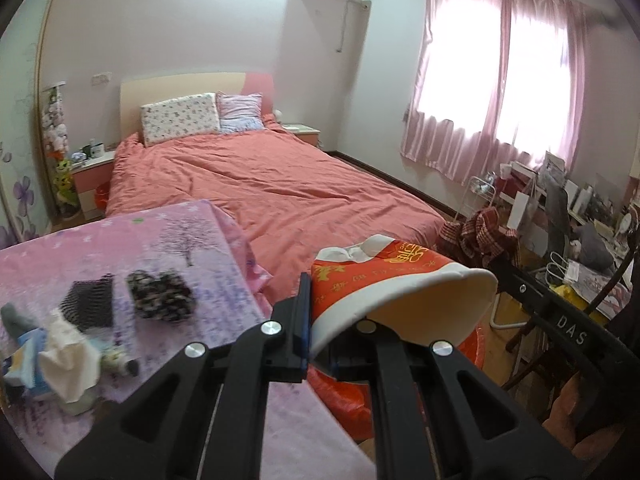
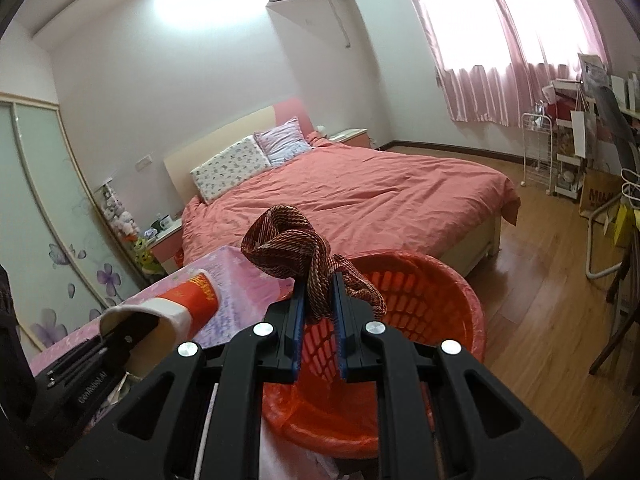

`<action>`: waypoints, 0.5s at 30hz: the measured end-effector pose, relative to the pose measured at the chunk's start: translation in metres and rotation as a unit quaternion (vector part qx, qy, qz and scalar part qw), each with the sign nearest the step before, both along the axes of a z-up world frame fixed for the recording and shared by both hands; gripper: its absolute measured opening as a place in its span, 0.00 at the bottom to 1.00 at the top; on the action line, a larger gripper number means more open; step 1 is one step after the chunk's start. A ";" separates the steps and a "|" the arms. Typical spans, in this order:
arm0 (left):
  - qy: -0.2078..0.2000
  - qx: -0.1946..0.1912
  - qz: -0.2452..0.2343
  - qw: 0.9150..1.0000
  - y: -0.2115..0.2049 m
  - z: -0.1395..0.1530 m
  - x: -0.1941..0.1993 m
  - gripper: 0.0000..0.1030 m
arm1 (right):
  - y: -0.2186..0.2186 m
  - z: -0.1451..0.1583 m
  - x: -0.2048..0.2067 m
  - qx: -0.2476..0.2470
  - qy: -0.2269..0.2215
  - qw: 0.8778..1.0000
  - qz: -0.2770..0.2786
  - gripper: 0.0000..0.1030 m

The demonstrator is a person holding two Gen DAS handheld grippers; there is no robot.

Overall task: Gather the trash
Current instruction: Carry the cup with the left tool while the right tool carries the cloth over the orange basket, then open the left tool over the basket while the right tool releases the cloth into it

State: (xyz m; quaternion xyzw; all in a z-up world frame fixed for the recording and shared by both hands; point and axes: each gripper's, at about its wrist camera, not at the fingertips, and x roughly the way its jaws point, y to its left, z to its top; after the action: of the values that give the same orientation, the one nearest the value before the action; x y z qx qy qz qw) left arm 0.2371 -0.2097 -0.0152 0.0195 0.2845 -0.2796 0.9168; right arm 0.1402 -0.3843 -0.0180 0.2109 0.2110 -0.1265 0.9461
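My left gripper (image 1: pixel 316 316) is shut on the wall of a red and white paper cup (image 1: pixel 404 280) with a crumpled bottom; one finger is inside the cup's mouth. The cup hangs over the table's edge and the orange basket (image 1: pixel 344 400) below it. My right gripper (image 2: pixel 318 300) is shut on a maroon striped cloth (image 2: pixel 288 240), held above the orange basket (image 2: pixel 452 280), which is lined with an orange bag. The right wrist view shows the left gripper (image 2: pixel 128 332) and the cup (image 2: pixel 196 300) at lower left. In the left wrist view the cloth (image 1: pixel 480 236) hangs at right.
A table with a pink cloth (image 1: pixel 180 232) carries a black mesh piece (image 1: pixel 90 304), a dark patterned rag (image 1: pixel 160 296) and crumpled tissue (image 1: pixel 68 360). A bed with a red cover (image 2: pixel 380 192) lies behind. A cluttered desk (image 1: pixel 580 220) and chair (image 2: pixel 616 240) stand at right on wooden floor.
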 end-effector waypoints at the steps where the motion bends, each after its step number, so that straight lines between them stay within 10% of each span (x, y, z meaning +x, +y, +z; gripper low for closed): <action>1: 0.002 0.001 -0.004 1.000 -0.005 -0.003 0.002 0.08 | -0.003 -0.002 0.002 0.003 0.001 1.000 -0.002 0.13; 15: 0.032 0.029 -0.022 0.999 -0.049 -0.037 0.034 0.31 | -0.032 -0.024 0.017 0.049 0.027 0.998 -0.013 0.19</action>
State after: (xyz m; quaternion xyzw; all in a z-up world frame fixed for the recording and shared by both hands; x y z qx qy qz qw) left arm 0.2707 -0.2591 -0.0525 0.0437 0.3214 -0.2918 0.8998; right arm 0.1573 -0.4161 -0.0415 0.2562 0.2397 -0.1344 0.9267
